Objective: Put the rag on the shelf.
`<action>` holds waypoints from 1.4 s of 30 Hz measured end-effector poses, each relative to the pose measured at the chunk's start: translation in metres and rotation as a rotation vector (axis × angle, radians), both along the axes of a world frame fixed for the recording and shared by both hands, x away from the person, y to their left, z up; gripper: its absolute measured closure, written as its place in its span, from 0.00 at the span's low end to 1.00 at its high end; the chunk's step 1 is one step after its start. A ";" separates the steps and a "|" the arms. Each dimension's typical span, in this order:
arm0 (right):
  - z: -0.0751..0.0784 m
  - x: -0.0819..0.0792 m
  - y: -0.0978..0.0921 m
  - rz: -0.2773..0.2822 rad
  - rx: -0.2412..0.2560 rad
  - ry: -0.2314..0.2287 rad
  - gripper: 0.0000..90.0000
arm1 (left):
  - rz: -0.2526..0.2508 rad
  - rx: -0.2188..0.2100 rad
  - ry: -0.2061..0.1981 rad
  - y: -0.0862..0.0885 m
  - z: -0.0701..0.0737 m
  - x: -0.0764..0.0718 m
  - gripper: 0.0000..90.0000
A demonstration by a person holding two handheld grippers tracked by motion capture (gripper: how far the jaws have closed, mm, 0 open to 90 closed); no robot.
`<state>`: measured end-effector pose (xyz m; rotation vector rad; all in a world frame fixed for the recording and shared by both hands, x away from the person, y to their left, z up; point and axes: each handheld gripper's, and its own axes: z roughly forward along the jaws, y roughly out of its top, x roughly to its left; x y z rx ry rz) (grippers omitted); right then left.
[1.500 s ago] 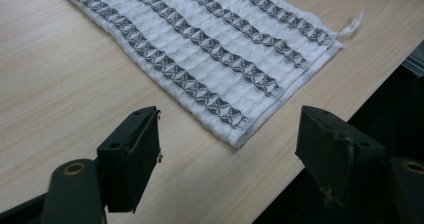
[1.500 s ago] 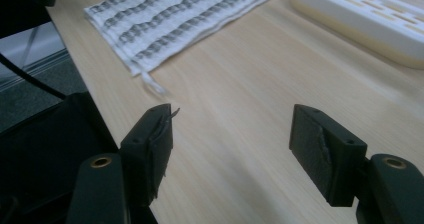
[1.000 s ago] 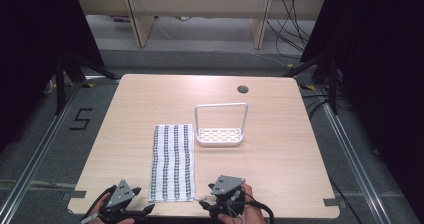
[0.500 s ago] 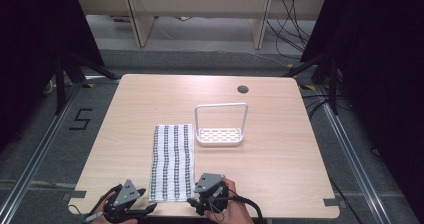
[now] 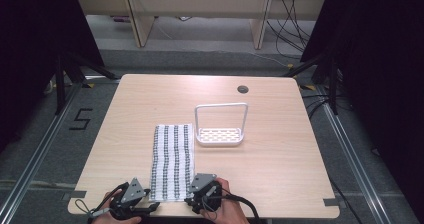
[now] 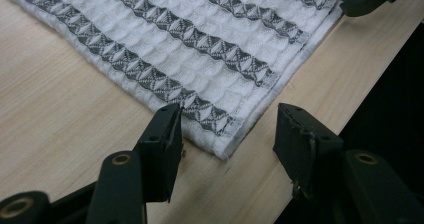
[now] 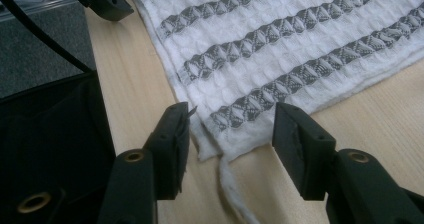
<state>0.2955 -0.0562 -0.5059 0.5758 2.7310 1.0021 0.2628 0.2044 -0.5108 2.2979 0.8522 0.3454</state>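
Observation:
A white towel with grey stripes lies flat on the wooden table, its short end at the front edge. In the high view my left gripper is at the towel's near left corner and my right gripper at its near right corner. In the left gripper view the gripper stands open, jaws either side of the towel corner. My right gripper is open too, straddling the other corner of the towel. A white loop of cord trails from that corner.
A white wire rack with a tall handle stands just right of the towel's far end. A round cable hole sits near the back edge. The table's front edge lies right under both grippers, with dark floor beyond it.
My right gripper has moved left, up to the towel's near right corner. The left gripper has crept slightly right toward its corner. The towel has not moved.

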 end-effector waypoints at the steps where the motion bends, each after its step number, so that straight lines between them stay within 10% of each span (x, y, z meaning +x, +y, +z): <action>1: 0.000 -0.001 0.000 -0.019 -0.013 0.024 0.59 | -0.001 -0.001 0.001 0.000 0.000 0.000 0.50; 13: -0.003 0.005 -0.001 -0.013 0.018 0.047 0.91 | 0.004 -0.023 0.008 -0.001 0.000 0.003 0.79; 22: 0.000 0.007 0.000 -0.001 0.066 0.052 0.96 | -0.010 -0.033 -0.036 -0.001 0.008 0.000 0.94; 32: 0.032 0.004 -0.012 0.001 0.139 0.005 0.96 | -0.034 -0.092 -0.062 -0.003 0.027 -0.006 0.95; 42: 0.072 0.009 -0.024 -0.008 0.241 -0.034 0.97 | -0.075 -0.167 -0.096 -0.002 0.075 -0.001 0.95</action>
